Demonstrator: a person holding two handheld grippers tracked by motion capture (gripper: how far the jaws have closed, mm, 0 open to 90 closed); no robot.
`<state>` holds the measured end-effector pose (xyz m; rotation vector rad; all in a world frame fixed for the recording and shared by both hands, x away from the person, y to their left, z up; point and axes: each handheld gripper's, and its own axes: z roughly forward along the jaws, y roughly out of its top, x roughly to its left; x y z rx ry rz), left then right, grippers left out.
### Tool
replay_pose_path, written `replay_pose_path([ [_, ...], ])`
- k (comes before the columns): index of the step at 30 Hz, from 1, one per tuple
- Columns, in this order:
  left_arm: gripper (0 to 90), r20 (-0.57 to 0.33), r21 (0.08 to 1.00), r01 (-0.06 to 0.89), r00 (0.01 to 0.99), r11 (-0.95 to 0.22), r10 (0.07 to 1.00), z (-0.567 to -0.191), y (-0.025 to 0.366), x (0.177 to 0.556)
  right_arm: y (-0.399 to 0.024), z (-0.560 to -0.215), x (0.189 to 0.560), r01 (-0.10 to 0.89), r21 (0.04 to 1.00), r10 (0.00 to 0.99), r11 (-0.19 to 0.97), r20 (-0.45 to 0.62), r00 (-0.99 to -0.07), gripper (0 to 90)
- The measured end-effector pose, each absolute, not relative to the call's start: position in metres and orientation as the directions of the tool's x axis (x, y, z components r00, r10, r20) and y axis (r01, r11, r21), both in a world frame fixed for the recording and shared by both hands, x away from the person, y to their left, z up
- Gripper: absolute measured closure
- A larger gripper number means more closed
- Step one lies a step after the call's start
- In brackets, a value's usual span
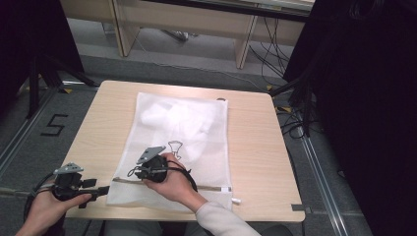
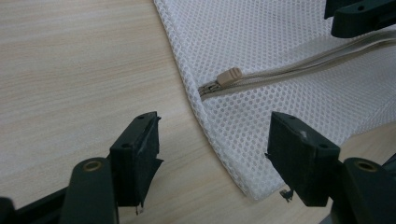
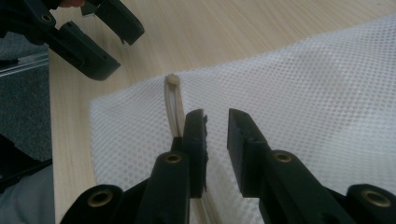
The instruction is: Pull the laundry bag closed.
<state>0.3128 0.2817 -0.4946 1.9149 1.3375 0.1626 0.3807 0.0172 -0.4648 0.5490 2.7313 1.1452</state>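
A white mesh bag point(image 1: 196, 147) lies flat on the wooden table point(image 1: 255, 147), with something white and bunched inside its far half point(image 1: 172, 115). A beige zipper point(image 1: 172, 185) runs along the near edge. Its pull point(image 2: 229, 75) point(image 3: 173, 80) sits at the left end, close to the bag's corner. My left gripper point(image 2: 212, 140) point(image 1: 105, 190) is open, low over the table, its jaws on either side of that corner without touching it. My right gripper point(image 3: 216, 116) point(image 1: 134, 172) hovers over the mesh just beside the zipper line, jaws a narrow gap apart with nothing pinched between them.
The table's near edge point(image 1: 187, 214) is right behind both hands. Bare wood lies left point(image 1: 103, 128) and right of the bag. A small black wire clip shape point(image 1: 174, 146) shows on the bag. Tripod legs point(image 1: 39, 78), cables point(image 1: 295, 118) and a wooden bench point(image 1: 187, 22) stand beyond the table.
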Motion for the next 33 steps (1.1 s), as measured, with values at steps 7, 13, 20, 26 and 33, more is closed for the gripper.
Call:
replay_pose_path([
  [7,33.8,-0.301,0.649,0.744,0.447,-0.162,0.842,-0.494,0.283,0.313,0.037,-0.466,0.382,0.262,0.712,0.356,0.652,0.018,-0.934,78.5],
  [13,33.8,-0.303,0.650,0.743,0.445,-0.159,0.843,-0.495,0.282,0.313,0.050,-0.468,0.383,0.252,0.708,0.337,0.659,0.021,-0.941,78.5],
  [20,33.8,-0.291,0.640,0.743,0.470,-0.195,0.833,-0.493,0.284,0.313,0.064,-0.475,0.385,0.261,0.697,0.333,0.668,0.034,-0.942,78.1],
  [26,33.8,-0.290,0.641,0.743,0.467,-0.193,0.835,-0.493,0.284,0.313,0.075,-0.480,0.387,0.271,0.674,0.328,0.688,0.044,-0.944,76.7],
  [33,33.7,-0.296,0.640,0.744,0.467,-0.190,0.833,-0.494,0.283,0.314,0.086,-0.484,0.389,0.278,0.662,0.320,0.696,0.061,-0.946,76.1],
])
